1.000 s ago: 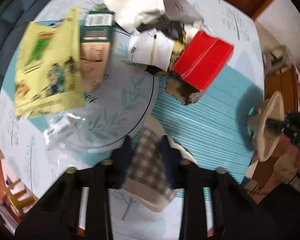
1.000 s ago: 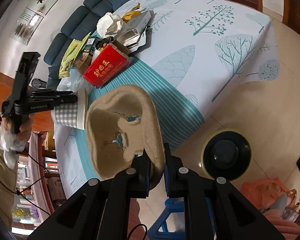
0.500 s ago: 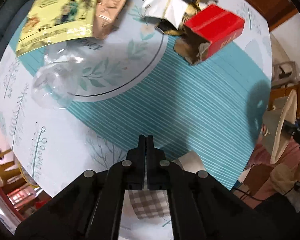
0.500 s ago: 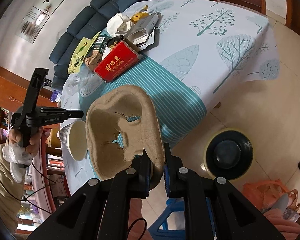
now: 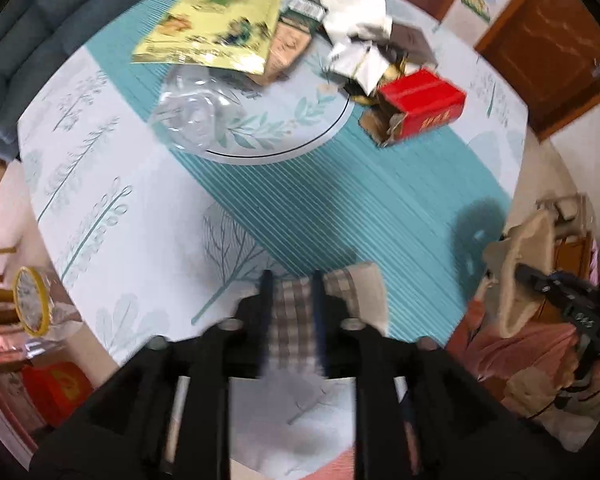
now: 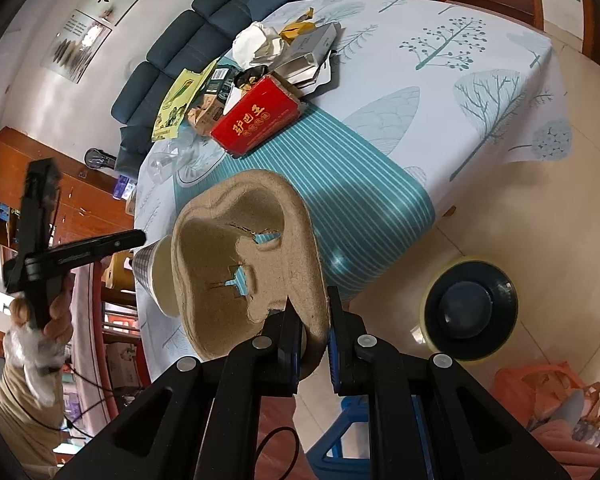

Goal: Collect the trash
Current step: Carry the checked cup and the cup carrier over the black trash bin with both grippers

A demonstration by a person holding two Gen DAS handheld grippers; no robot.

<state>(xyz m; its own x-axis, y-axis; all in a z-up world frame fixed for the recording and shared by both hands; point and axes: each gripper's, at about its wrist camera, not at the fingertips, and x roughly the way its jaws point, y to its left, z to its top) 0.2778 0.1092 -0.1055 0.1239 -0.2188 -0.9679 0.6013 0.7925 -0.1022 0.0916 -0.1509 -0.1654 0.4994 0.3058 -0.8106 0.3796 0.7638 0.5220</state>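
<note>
Cluttering tree-print tablecloth [image 6: 452, 92]: trash heap [image 6: 260, 84]

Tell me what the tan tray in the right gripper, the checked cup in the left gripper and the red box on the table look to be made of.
Tan tray: moulded paper pulp, matte; fibrous surface, torn holes.
Checked cup: probably paper; printed check outside, plain cream inside, thin rim.
Red box: thin cardboard with a slightly glossy red print; its torn end shows brown board.
Right gripper pinches the tray's edge; left gripper grips the cup.
</note>
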